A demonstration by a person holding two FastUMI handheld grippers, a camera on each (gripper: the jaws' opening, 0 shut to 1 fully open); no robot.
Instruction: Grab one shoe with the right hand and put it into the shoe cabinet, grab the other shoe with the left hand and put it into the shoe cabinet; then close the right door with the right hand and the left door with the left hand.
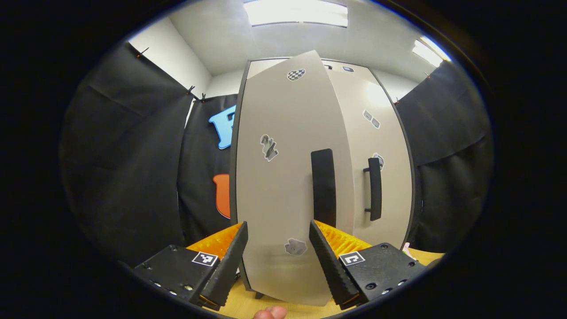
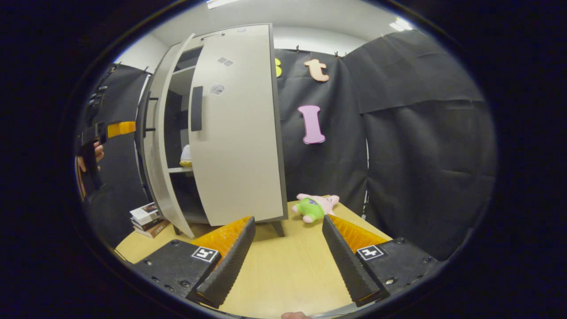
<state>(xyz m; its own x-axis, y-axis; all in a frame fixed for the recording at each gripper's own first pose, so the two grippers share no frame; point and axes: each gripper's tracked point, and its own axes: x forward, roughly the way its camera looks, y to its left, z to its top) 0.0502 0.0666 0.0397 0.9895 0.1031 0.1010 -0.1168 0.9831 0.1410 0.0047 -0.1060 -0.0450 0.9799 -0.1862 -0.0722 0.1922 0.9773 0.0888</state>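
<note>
No readable brand or writing shows on the shoe cabinet (image 1: 292,177); its pale doors carry only small stickers, one chequered near the top, the others too blurred to make out. Each tool bears a small square black-and-white marker on its body.

In the left gripper view, the left tool (image 1: 277,261) has its fingers apart with nothing between them, held close in front of the left door (image 1: 283,146), which stands partly ajar with its dark handle (image 1: 323,188) just above the right finger. The right door (image 1: 376,146) lies beyond it, with its own bar handle (image 1: 374,188).

In the right gripper view, the right tool (image 2: 288,259) also has its fingers spread and empty, above the wooden worktop (image 2: 283,270). From here the cabinet's interior shows through the gap between the two doors, and a pale shoe (image 2: 186,156) with a yellow sole rests on a shelf (image 2: 179,169) inside. At the far left, a hand (image 2: 98,153) holds the other tool.

A green and pink plush toy (image 2: 315,207) lies on the worktop, just right of the cabinet's foot. A small stack of books (image 2: 148,219) sits to the cabinet's left.
</note>
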